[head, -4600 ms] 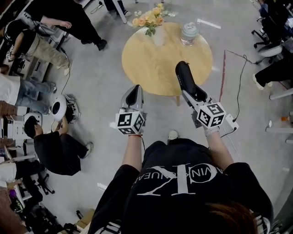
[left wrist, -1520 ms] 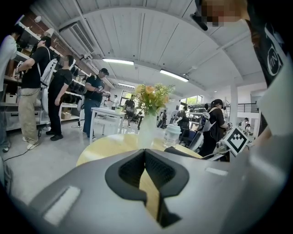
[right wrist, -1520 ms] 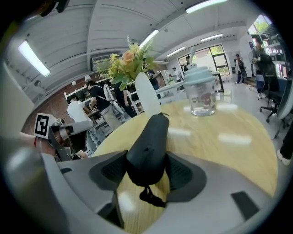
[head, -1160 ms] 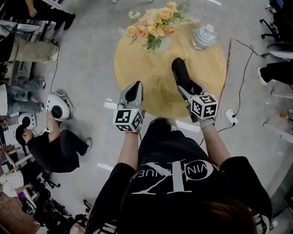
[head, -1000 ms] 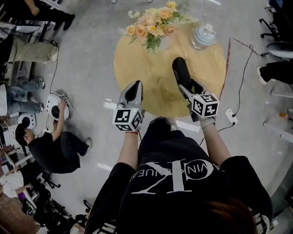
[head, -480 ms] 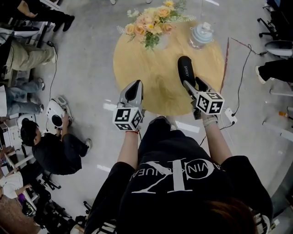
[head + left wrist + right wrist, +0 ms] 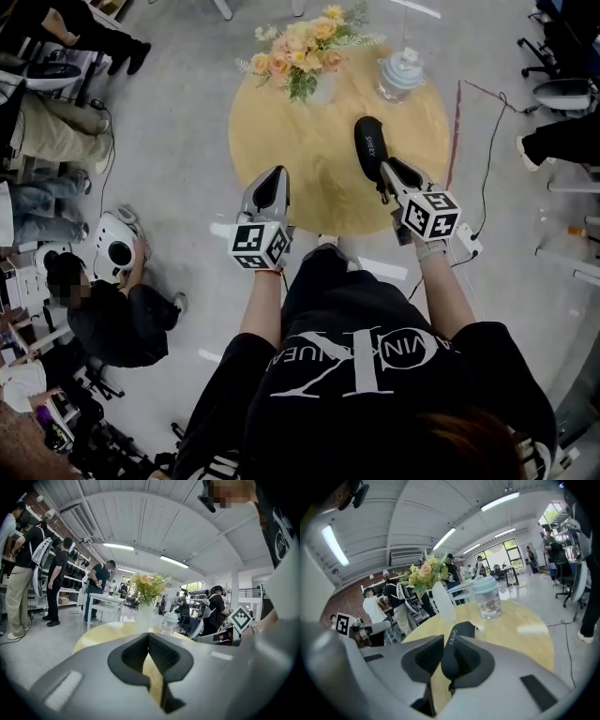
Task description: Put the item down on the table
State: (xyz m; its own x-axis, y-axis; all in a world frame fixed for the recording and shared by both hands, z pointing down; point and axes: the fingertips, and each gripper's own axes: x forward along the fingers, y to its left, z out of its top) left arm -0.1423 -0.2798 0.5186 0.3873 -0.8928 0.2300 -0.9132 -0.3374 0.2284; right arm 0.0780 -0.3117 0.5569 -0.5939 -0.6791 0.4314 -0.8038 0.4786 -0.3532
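Note:
A black zip case sticks forward out of my right gripper over the right half of the round wooden table. In the right gripper view the case stands on edge between the jaws of the right gripper, which are closing on it; it lies against the right jaw and meets the left jaw's tip. My left gripper hangs at the table's near left edge. In its own view the left gripper holds nothing, its jaw tips touching.
A vase of flowers and a lidded glass jar stand at the table's far side. A power strip with a cable lies on the floor to the right. People and a white device are at the left.
Since the oldest frame I have come closer, and the case has gone from the table's near edge to over its top. In the last second the right gripper has barely shifted.

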